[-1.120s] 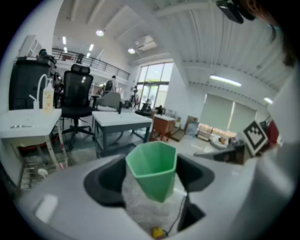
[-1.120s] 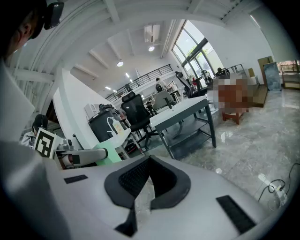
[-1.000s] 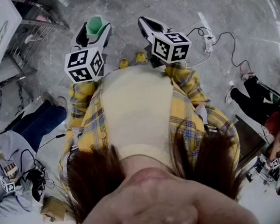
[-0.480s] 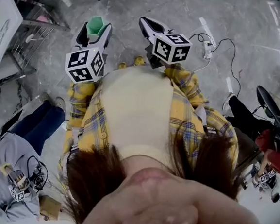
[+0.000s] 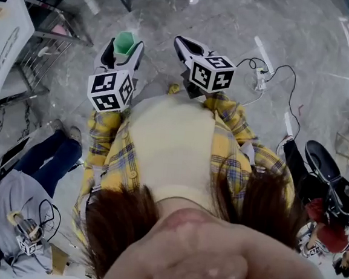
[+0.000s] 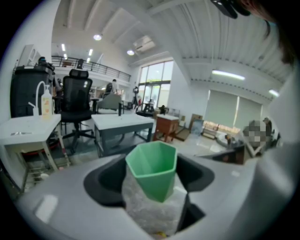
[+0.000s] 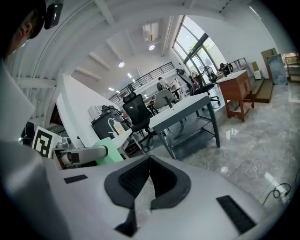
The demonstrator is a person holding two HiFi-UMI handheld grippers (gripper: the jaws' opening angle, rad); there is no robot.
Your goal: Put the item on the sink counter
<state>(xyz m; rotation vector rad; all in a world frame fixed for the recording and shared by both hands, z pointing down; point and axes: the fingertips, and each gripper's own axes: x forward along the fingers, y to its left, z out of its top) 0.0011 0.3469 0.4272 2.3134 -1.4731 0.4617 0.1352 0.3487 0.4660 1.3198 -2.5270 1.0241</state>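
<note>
Between left gripper [image 6: 151, 187] jaws, one green cup [image 6: 152, 166]

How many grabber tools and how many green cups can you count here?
grey two-jaw grippers: 2, the left gripper and the right gripper
green faceted plastic cup: 1
total: 3

Daylight is pouring in through the tall windows [image 6: 157, 77] in both gripper views and the ceiling lamps [image 6: 97, 37] are glowing, so the hall is looking pretty bright, but the fisheye is bending everything and blacking out the corners. The green cup [image 6: 152, 168] right up at the lens is coming out a bit soft. Head view is running duller and greyer, with the shiny floor [image 5: 233, 25] throwing small glare spots and the near bottom going blurry.
</note>
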